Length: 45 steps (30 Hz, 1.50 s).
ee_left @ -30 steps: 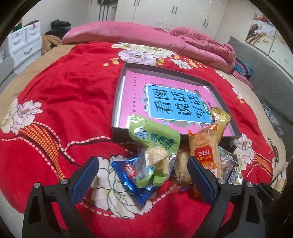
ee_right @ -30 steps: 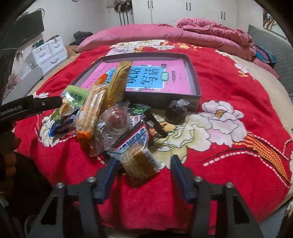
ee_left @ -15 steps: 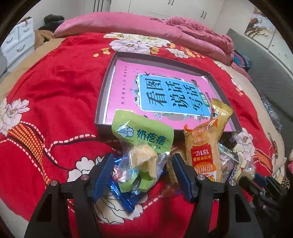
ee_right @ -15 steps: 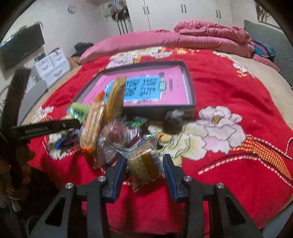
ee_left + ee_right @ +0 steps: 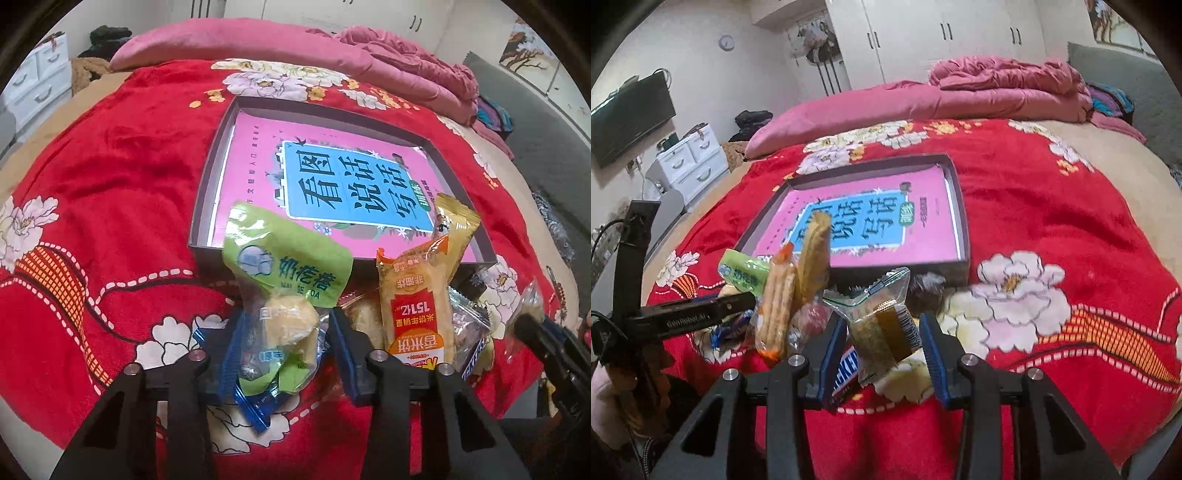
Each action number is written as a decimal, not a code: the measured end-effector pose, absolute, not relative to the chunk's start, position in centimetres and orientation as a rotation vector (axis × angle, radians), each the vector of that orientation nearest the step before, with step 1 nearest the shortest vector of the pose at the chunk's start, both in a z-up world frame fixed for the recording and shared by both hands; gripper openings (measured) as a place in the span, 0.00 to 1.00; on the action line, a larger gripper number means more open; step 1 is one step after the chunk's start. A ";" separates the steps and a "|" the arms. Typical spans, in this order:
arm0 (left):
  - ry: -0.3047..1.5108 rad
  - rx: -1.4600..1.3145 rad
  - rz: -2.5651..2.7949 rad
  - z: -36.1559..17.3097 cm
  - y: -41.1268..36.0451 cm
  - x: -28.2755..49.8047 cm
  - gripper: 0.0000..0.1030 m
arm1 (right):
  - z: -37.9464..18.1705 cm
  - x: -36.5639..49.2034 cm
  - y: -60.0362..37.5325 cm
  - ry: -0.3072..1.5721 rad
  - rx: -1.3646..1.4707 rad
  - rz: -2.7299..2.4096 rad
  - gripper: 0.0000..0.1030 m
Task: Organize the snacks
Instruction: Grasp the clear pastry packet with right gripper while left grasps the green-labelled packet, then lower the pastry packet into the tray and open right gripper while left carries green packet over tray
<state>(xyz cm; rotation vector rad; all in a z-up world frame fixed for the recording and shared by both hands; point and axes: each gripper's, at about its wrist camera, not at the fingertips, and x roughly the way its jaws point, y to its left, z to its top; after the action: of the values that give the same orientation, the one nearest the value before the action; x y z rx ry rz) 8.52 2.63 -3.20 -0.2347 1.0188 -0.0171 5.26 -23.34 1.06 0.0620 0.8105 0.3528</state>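
Between the left gripper's point(image 5: 286, 332) closed-in pads, seen from the left wrist: green snack pouch point(image 5: 291, 288), pinched low, long axis rising toward the box point(image 5: 207, 206) directly ahead.

From the right wrist: right gripper point(image 5: 882, 345) clamping a clear cracker packet point(image 5: 882, 325), box straight beyond.

A green-topped clear packet with a yellow pastry point(image 5: 291, 314) stands upright just before the shallow dark cardboard box point(image 5: 207, 206), over a blue foil wrapper point(image 5: 251, 402). Beside it an orange rice-cracker pack point(image 5: 417, 302) leans against a gold wrapper point(image 5: 454, 225). A clear packet holding a brown cake point(image 5: 882, 325) tilts above a Snickers bar point(image 5: 846, 369).
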 end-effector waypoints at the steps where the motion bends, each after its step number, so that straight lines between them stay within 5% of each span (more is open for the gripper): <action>1: 1.018 -0.241 -0.022 -3.2 2.7 8.5 0.35 | 1.4 5.5 -23.2 0.805 0.056 0.356 0.40; 18: 0.938 -0.348 -0.098 -1.3 3.5 7.7 0.34 | 4.6 8.8 -23.5 0.772 0.112 0.365 0.40; 45: 0.821 -0.309 -0.064 -0.6 4.7 12.6 0.34 | 1.4 13.7 -24.9 0.754 0.181 0.316 0.40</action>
<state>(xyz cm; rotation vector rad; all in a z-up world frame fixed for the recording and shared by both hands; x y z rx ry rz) 12.63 4.71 -0.58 -0.3092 0.8211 -0.0641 13.75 -24.94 1.39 0.1815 0.7536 0.3164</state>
